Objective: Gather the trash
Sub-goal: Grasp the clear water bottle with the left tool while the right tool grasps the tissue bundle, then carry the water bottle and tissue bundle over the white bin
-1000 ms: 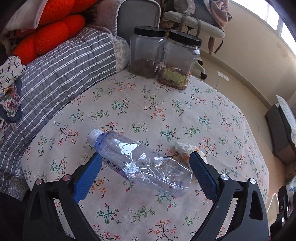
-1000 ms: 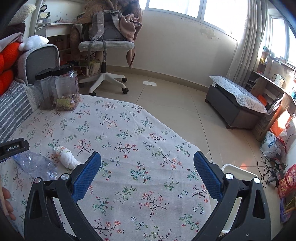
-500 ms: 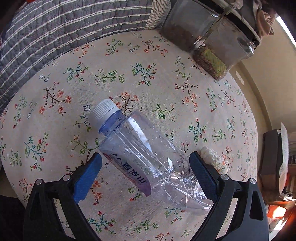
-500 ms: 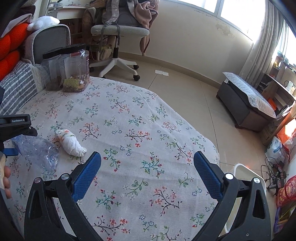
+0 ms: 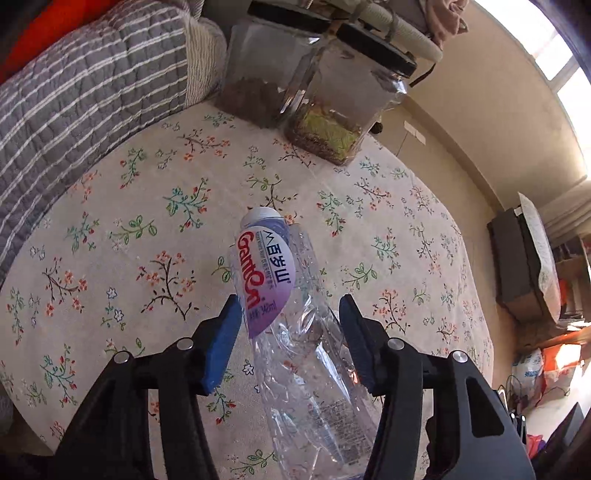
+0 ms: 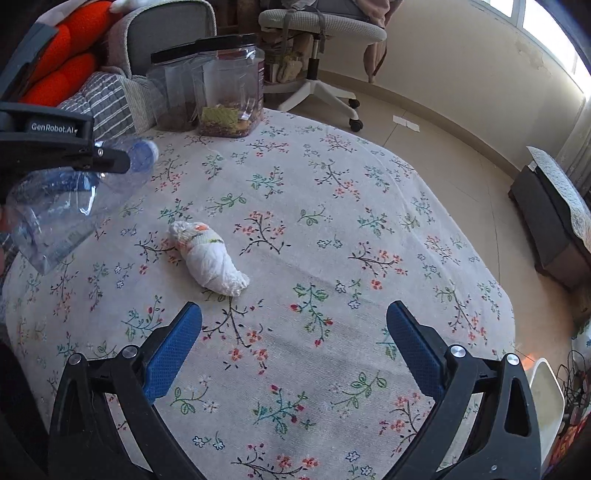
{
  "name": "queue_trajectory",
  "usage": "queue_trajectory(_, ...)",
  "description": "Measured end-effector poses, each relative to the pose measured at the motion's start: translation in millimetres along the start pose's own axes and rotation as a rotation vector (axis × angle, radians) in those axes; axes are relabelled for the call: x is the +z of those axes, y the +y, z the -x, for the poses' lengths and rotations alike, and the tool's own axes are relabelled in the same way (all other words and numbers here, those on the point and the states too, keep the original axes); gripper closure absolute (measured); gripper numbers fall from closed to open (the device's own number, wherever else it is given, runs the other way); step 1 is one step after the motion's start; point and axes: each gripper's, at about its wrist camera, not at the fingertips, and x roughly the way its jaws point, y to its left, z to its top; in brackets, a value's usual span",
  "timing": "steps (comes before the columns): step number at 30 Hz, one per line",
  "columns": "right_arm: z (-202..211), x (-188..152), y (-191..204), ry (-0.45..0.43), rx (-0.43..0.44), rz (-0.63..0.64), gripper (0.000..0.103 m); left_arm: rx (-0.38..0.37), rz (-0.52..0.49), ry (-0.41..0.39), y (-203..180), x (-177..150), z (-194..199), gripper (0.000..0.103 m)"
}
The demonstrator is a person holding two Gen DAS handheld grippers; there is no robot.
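Observation:
A crushed clear plastic bottle (image 5: 280,295) with a purple label and white cap sits between the blue pads of my left gripper (image 5: 290,301). Its jaws are closing and both pads press the bottle's sides. In the right wrist view the bottle (image 6: 74,199) hangs above the cloth at the left, with the left gripper (image 6: 55,147) around it. A crumpled white tissue wad (image 6: 210,254) with orange stains lies on the floral tablecloth (image 6: 332,221). My right gripper (image 6: 294,306) hovers open just short of the wad, with nothing between its fingers.
Two black-lidded clear jars (image 5: 325,110) stand at the table's far edge, next to a striped grey quilt (image 5: 74,92). Beyond the table stand an office chair (image 6: 321,29) and a dark bench (image 6: 554,214). A white bin (image 6: 546,391) stands on the floor at the right.
The left jaws narrowed from wide open onto the bottle, which turned cap-away and rose off the cloth. The right gripper dropped and tilted down toward the tissue wad.

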Motion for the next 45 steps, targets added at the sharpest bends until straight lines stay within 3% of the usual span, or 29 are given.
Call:
queue_trajectory(7, -45.8, 29.9, 32.7, 0.099, 0.182, 0.106, 0.007, 0.023, -0.214, -0.153, -17.1, 30.6, 54.6, 0.058)
queue_trajectory(11, -61.7, 47.2, 45.9, 0.138, 0.237, 0.111, 0.007, 0.037, -0.253, -0.13, -6.7, 39.0, 54.3, 0.058)
queue_trajectory(14, -69.6, 55.6, 51.3, 0.161, 0.26, 0.118, 0.021, 0.012, -0.24, -0.075, 2.4, 40.6, 46.3, 0.058)
queue_trajectory(20, -86.8, 57.3, 46.5, 0.208, 0.273, 0.086, 0.046, 0.018, -0.264, -0.082, 1.2, 41.9, 44.6, 0.058)
queue_trajectory(22, -86.0, 57.2, 44.4, 0.192, 0.289, 0.07, 0.062, 0.01, -0.262, -0.065, 2.1, 42.4, 42.2, 0.058)
queue_trajectory(28, -74.6, 58.9, 39.0, 0.143, 0.274, 0.034, 0.062, 0.008, -0.254, -0.044, 3.3, 43.3, 37.8, 0.058)
queue_trajectory(36, -32.2, 73.2, 18.0, 0.01, 0.206, -0.025, 0.063, 0.003, -0.252, -0.049, 0.4, 41.1, 37.8, 0.058)
queue_trajectory(45, 13.5, 68.6, -33.2, -0.122, 0.071, -0.192, 0.063, 0.017, -0.303, -0.125, -20.6, 26.1, 45.8, 0.058)
